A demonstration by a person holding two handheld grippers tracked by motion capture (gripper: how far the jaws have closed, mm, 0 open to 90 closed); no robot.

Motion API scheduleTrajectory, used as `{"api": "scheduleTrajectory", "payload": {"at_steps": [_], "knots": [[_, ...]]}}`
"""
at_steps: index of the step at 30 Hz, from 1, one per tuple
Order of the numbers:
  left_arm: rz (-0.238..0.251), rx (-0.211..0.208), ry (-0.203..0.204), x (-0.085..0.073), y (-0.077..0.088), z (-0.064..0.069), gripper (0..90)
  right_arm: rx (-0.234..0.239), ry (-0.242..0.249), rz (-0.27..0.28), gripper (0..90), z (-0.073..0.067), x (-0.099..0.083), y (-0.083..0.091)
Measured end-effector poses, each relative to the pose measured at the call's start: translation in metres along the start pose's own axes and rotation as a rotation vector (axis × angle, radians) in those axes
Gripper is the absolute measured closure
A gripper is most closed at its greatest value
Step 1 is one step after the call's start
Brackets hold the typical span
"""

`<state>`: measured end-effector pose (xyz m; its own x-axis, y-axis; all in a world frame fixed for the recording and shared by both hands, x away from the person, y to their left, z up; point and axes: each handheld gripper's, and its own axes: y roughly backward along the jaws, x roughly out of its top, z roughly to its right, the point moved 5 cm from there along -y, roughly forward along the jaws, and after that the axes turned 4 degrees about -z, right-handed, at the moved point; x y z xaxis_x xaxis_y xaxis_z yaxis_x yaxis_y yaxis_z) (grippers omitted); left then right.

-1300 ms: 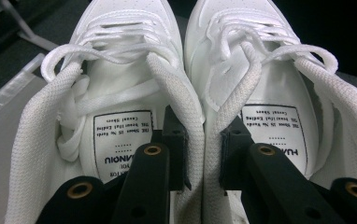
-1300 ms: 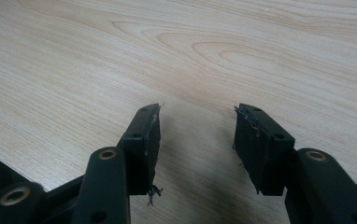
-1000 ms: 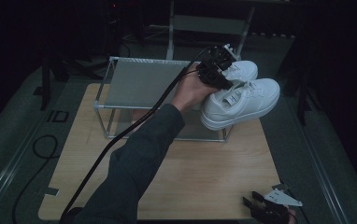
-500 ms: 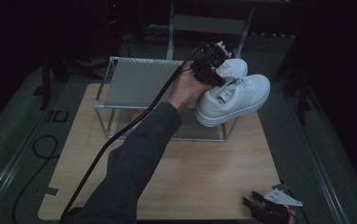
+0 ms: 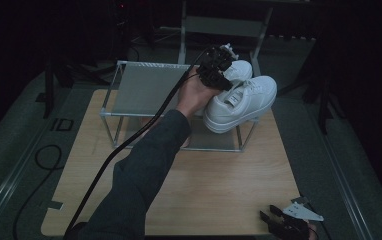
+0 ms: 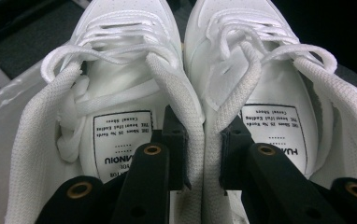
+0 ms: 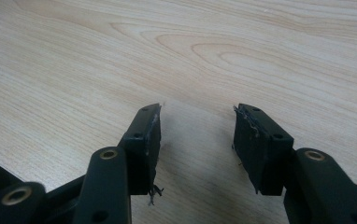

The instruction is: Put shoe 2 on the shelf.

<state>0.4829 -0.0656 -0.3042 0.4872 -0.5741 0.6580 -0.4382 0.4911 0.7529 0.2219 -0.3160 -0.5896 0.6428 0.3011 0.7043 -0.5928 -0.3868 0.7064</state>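
A pair of white sneakers [image 5: 239, 100] is held over the right end of a wire-frame rack [image 5: 139, 90] on a wooden table [image 5: 219, 185]; the left gripper [image 6: 203, 140] clamps their two inner collars together, one jaw inside each shoe. The right gripper [image 7: 197, 135] rests at the table's near right corner; its jaws stand apart, holding nothing.

A dark grey long sleeve [image 5: 139, 175] covers the forearm; black two-jaw grippers [image 5: 218, 70] carry brass-ringed screw holes and a trailing black cable [image 5: 129, 145].
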Motion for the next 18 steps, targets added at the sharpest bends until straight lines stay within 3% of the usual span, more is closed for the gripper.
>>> {"api": "scheduleTrajectory", "payload": {"at_steps": [14,18], "knots": [[-0.011,0.039,0.072,-0.002,-0.001,-0.012,76.9,0.002,-0.004,-0.001,50.5,0.0,0.0,0.0],[-0.01,0.06,0.069,-0.004,-0.001,-0.013,76.9,0.001,-0.004,-0.001,50.7,0.0,0.0,0.0]]}}
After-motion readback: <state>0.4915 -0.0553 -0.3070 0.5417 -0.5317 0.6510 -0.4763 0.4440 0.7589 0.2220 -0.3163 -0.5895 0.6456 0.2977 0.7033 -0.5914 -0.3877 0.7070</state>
